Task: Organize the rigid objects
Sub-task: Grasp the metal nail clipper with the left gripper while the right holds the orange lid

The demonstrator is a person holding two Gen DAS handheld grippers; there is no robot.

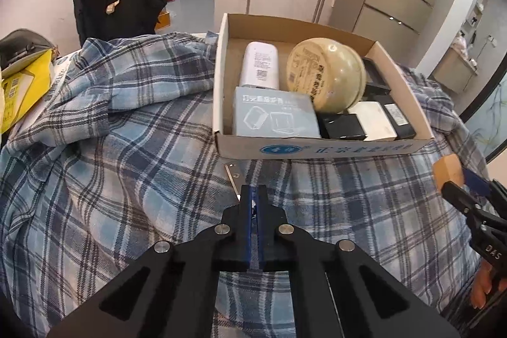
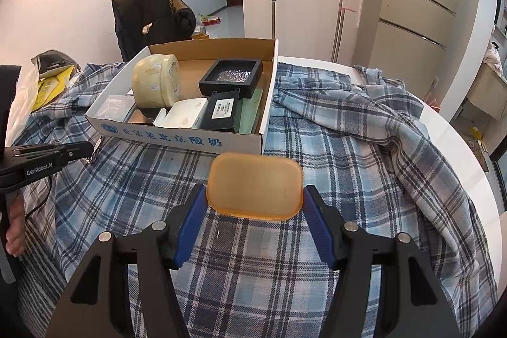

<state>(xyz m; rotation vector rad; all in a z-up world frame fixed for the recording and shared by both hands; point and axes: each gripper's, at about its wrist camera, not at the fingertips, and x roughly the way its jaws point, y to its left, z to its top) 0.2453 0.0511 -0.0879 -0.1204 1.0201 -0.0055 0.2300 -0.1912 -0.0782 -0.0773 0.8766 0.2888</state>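
Plaid cloth: covers the tabletop.
Cardboard box: mid-table, already packed with rigid items.
Orange lid: clamped flat between right gripper pads, near box's front edge, likely heading in.
Left gripper: closed on thin metal strip.

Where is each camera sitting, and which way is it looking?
Left wrist: sits on the left claw, shut on a thin metal piece, facing the cardboard box; the right claw shows at right.
Right wrist: sits on the right claw, gripping an orange block, facing the same box; the left claw shows at left.
Shared: box, cream round tin, plaid cloth.
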